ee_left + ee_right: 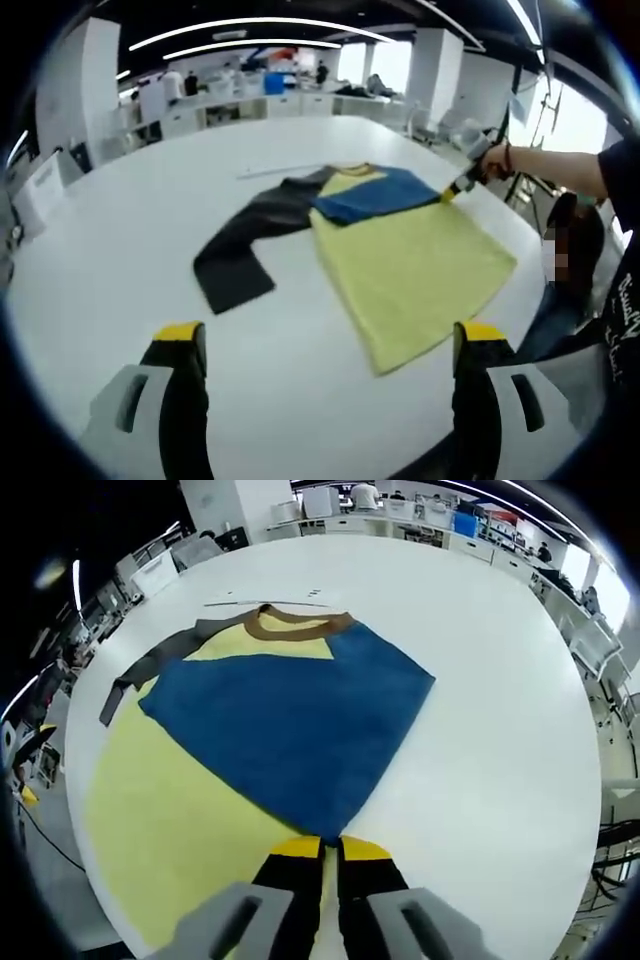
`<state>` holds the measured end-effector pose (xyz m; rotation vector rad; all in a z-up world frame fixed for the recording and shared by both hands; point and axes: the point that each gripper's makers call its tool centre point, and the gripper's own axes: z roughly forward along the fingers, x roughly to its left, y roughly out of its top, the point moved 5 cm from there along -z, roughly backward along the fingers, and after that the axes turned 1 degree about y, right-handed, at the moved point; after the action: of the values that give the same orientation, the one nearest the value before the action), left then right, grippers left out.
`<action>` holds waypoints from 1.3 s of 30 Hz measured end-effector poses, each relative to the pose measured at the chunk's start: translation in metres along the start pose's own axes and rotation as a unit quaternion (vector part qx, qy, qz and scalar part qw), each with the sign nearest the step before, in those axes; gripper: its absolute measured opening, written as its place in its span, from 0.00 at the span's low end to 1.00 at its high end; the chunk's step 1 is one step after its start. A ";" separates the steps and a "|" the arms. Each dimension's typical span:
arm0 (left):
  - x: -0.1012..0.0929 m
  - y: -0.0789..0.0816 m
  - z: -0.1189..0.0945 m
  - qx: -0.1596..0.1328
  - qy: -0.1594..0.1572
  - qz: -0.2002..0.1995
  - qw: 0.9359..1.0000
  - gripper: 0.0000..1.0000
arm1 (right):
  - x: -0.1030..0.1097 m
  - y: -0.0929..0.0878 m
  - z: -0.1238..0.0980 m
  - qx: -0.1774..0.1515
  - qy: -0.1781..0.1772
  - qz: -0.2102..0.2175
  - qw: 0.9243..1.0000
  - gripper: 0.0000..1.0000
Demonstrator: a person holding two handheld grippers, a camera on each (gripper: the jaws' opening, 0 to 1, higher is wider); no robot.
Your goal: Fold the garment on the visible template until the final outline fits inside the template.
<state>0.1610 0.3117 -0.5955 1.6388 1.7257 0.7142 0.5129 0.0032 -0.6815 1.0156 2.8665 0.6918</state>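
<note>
White and round, the table (120,270) sits in a bright open office with desks, pillars and ceiling light strips behind it, and people far off at the back. On it lies the garment (400,255), a shirt with a yellow body, spread flat toward the right side of the table in the left gripper view. Its dark grey sleeve (245,245) stretches out to the left and bends at the elbow, flat on the tabletop. Its blue sleeve (385,193) is folded across the upper chest, over the yellow cloth. The left gripper (330,345) hangs above bare table near the shirt's hem, its yellow-tipped jaws spread wide and holding nothing. In that same view a person's hand (497,160) at the far right holds the right gripper down at the end of the blue sleeve. In the right gripper view the right gripper (330,848) has its jaws pressed close together on the tip of the blue sleeve (290,720), pinching it. A brown collar (295,626) lies at the far end of the shirt, beyond the blue cloth.
</note>
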 end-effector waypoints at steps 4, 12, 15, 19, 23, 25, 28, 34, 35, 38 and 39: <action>0.001 -0.001 0.000 0.001 0.002 -0.002 1.000 0.99 | -0.006 -0.002 -0.002 0.005 -0.005 -0.001 1.000 0.00; 0.002 -0.002 0.000 0.002 0.005 -0.006 1.000 0.98 | -0.015 -0.005 -0.004 0.009 -0.010 0.003 1.000 0.00; 0.003 -0.002 0.000 0.002 0.006 -0.007 1.000 0.98 | -0.017 -0.006 -0.005 0.010 -0.011 0.007 1.000 0.00; 0.004 -0.003 0.001 0.004 0.008 -0.009 1.000 0.98 | -0.017 -0.005 -0.006 0.004 -0.019 0.029 0.999 0.03; 0.006 -0.002 0.001 0.004 0.010 -0.010 1.000 0.97 | -0.015 -0.001 -0.010 -0.021 -0.021 0.034 0.999 0.18; 0.006 -0.001 0.001 0.002 0.011 -0.010 1.000 0.97 | -0.014 0.000 -0.013 -0.027 -0.023 0.042 0.999 0.32; 0.007 0.000 0.001 0.001 0.012 -0.009 1.000 0.97 | -0.009 0.005 -0.019 -0.042 -0.013 0.043 0.998 0.37; 0.011 0.007 0.002 -0.008 0.016 -0.007 1.000 0.95 | 0.005 0.010 -0.033 -0.066 0.002 0.033 0.997 0.56; 0.012 0.008 0.002 -0.010 0.018 -0.007 1.000 0.95 | 0.008 0.011 -0.037 -0.072 0.005 0.029 0.997 0.58; 0.018 0.013 0.001 -0.020 0.032 -0.003 0.999 0.92 | 0.015 0.012 -0.048 -0.088 0.011 0.021 0.996 0.64; 0.021 0.015 0.001 -0.022 0.036 0.000 0.999 0.91 | 0.018 0.013 -0.054 -0.098 0.011 0.015 0.995 0.67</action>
<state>0.1711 0.3341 -0.5859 1.6016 1.7471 0.8149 0.4972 0.0014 -0.6257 1.0305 2.7380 0.9697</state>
